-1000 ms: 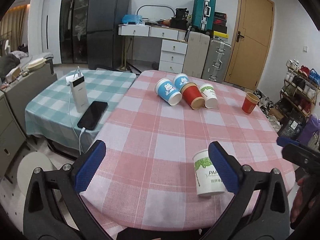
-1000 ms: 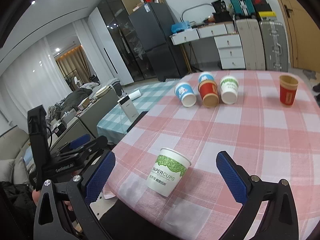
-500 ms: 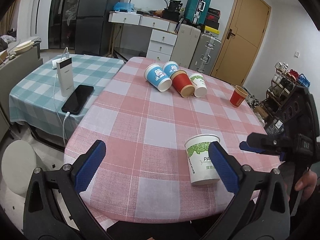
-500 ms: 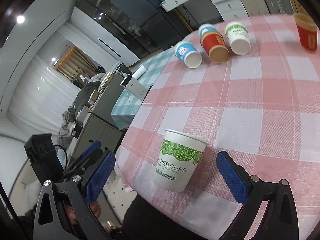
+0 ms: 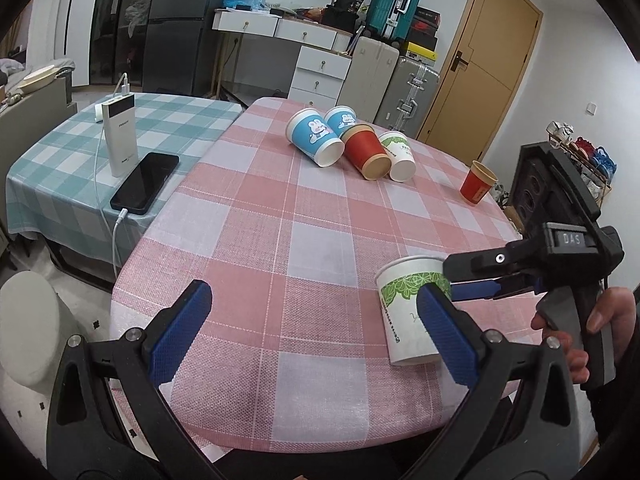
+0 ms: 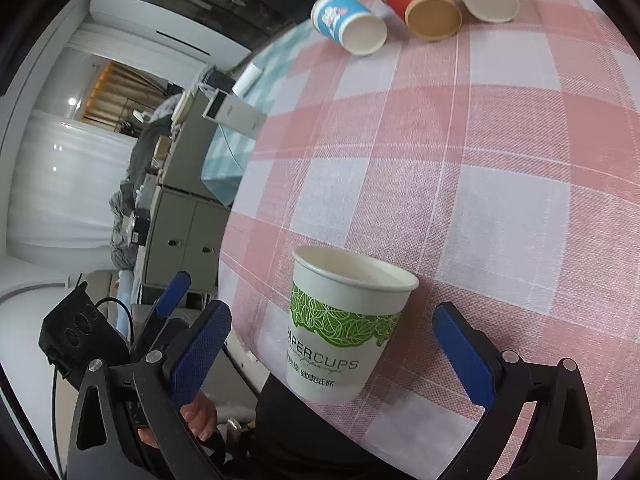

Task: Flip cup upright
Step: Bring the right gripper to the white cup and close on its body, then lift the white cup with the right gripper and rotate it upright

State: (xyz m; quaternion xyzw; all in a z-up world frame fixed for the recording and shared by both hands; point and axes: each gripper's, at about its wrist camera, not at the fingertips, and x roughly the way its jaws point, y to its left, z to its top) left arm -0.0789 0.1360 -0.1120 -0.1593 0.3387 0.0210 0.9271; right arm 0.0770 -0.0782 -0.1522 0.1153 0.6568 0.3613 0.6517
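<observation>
Two low wrist views from the near table edge, both sharing the white cup.

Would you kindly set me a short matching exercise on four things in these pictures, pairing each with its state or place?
Things:
1. green-leaf cup
2. lone red cup
3. rabbit cup
4. phone

States or places:
A. lying on its side
B. upright between the open right gripper's fingers
C. flat on the teal checked cloth
D. upright near the far table edge

Pairs: 1-B, 2-D, 3-A, 4-C
</observation>
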